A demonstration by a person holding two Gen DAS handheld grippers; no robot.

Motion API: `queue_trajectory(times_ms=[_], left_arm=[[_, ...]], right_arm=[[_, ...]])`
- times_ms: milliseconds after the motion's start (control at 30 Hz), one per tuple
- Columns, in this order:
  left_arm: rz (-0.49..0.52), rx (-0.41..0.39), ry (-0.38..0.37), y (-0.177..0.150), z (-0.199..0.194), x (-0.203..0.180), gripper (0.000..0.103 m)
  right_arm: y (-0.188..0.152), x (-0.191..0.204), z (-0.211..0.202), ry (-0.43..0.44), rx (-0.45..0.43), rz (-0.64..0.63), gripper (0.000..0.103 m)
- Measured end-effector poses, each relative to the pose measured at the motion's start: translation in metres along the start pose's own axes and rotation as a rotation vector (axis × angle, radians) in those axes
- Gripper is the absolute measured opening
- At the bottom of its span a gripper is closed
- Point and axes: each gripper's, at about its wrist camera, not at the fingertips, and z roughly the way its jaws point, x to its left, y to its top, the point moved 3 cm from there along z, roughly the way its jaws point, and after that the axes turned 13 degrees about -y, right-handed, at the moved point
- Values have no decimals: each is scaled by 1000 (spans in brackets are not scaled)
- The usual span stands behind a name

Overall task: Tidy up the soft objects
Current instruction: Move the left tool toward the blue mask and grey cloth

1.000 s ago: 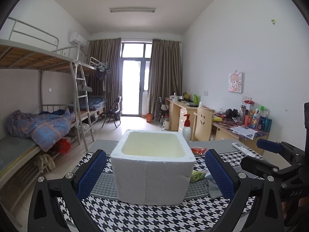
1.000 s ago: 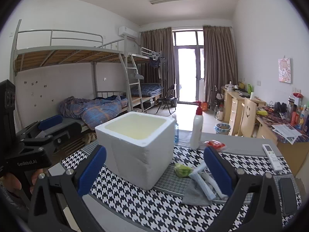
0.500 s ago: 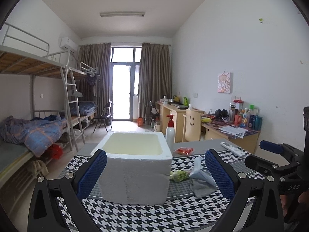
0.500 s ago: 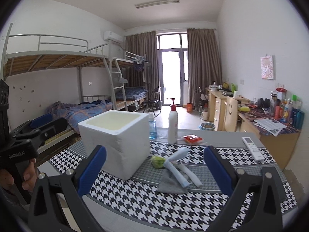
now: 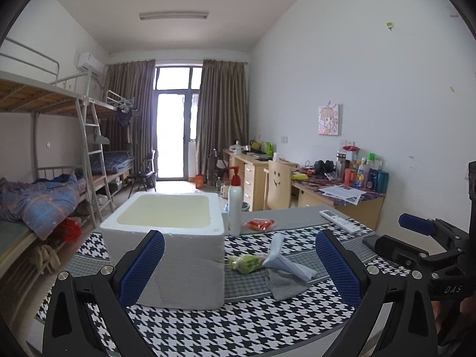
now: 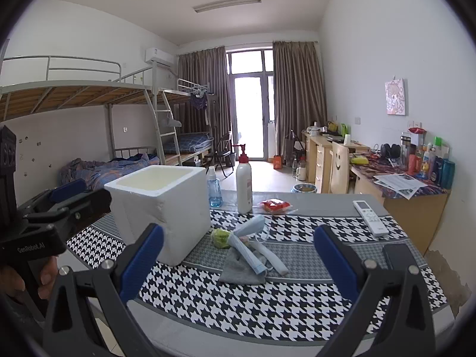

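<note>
A white foam box (image 5: 166,247) (image 6: 162,205) stands open on the houndstooth tablecloth (image 5: 238,327). To its right lies a pile of soft things: a grey cloth (image 5: 284,285) (image 6: 241,269), folded pale blue face masks (image 5: 282,260) (image 6: 250,245) and a green soft item (image 5: 245,263) (image 6: 220,236). My left gripper (image 5: 238,270) is open and empty, held back from the box and the pile. My right gripper (image 6: 238,261) is open and empty, in front of the pile.
A white pump bottle (image 5: 235,205) (image 6: 244,183), a small clear blue bottle (image 6: 214,190) and a red packet (image 5: 258,224) (image 6: 275,205) stand behind the pile. A white remote (image 6: 370,217) and a dark phone (image 6: 397,255) lie at the right. Desks line the right wall, bunk beds the left.
Both grippers have pulled back and shifted right. The box now sits further left in both views and the pile of soft things shows fully. Both stay open.
</note>
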Motion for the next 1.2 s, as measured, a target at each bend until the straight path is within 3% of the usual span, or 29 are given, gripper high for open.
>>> queue_trajectory(times_ms=[767,1200], left_arm=[[11,97,-71,-21,50,-29,102],[-18,164,-61,-36,79,-28,102]], right_arm=[[-20,-34,24,-64,84,12,102],[-26,-46,52,-75,138,4,102]])
